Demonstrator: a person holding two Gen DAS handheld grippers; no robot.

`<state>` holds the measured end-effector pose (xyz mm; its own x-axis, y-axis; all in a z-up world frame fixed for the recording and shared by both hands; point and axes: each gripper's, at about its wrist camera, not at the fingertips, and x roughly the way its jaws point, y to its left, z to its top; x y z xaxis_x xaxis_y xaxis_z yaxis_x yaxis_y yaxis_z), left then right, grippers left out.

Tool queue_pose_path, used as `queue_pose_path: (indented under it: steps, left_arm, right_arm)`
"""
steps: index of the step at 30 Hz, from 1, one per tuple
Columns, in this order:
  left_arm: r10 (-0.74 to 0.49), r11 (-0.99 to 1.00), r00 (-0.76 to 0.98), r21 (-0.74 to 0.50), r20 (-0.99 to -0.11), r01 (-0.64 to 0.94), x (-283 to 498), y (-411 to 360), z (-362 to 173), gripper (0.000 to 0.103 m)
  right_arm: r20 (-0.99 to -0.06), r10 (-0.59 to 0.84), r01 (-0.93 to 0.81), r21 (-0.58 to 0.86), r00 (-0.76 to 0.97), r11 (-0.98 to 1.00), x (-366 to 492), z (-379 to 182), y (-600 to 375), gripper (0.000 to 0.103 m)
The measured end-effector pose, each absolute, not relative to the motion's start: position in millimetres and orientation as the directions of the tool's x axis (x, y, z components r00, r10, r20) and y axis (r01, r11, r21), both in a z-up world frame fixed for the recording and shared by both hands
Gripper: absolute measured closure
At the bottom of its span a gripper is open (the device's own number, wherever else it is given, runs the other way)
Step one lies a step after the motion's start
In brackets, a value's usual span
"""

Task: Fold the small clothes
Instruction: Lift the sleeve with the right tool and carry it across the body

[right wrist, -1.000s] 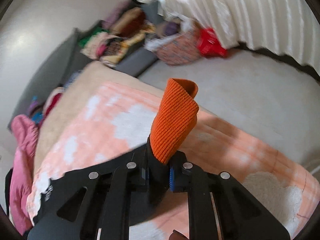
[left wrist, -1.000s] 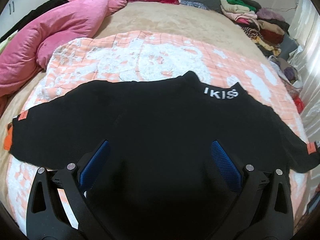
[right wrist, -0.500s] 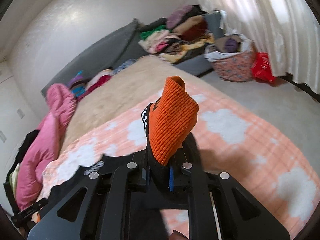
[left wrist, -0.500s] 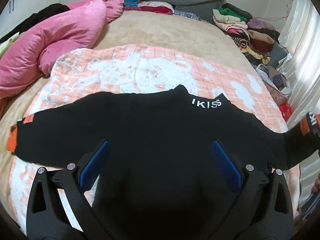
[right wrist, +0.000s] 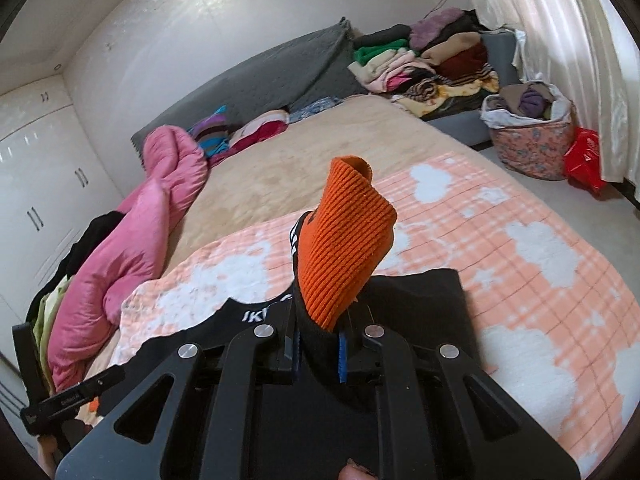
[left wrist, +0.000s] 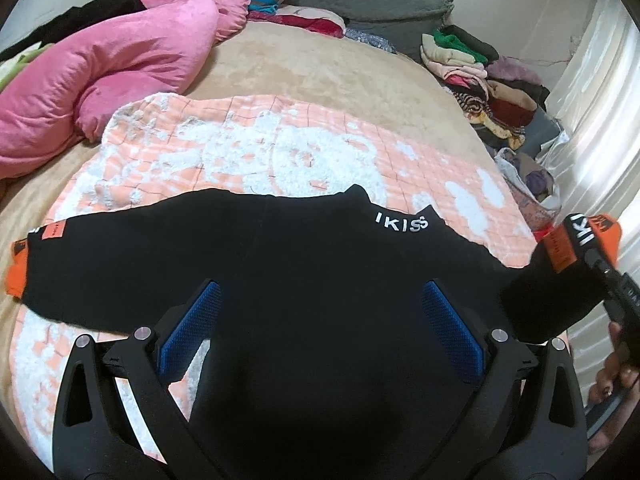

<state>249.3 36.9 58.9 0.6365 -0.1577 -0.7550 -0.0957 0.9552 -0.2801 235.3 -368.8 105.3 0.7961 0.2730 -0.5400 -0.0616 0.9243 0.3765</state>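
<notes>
Open room is left over the peach cloud-print blanket and the tan bedspread beyond it. The left side is blocked by the pink comforter; the right by stacked clothes.

Both wrist views over bed

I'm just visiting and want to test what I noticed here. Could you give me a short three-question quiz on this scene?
1. True or false: the left gripper is open above the black sweater.
2. Which part does the right gripper pinch? A collar, B orange cuff, C hem.
3. What white letters mark the collar?

Key: 1 true. 2 B. 3 IKISS.
</notes>
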Motion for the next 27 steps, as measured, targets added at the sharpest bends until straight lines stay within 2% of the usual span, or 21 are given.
queue_pose_path:
  steps: [16,25,27]
  left_arm:
    - [-0.223,0.912,0.595,-0.381,-0.772,-0.152,254,80,40,0.008]
    - [-0.236,0.9,0.577,-0.4,-0.782,-0.172,257,93,24,0.008]
    - [-0.236,0.901,0.575,-0.398,-0.783,-0.171,258,93,22,0.008]
  right_arm:
    - [-0.589,0.369,-0.214,0.316,0.719,0.924,240,77,-272,0.091]
    - [-0.633,0.412,-0.268,0.315,0.656,0.91,246,43,-231,0.089]
    - [-0.642,0.423,-0.281,0.317,0.639,0.906,246,36,-224,0.085]
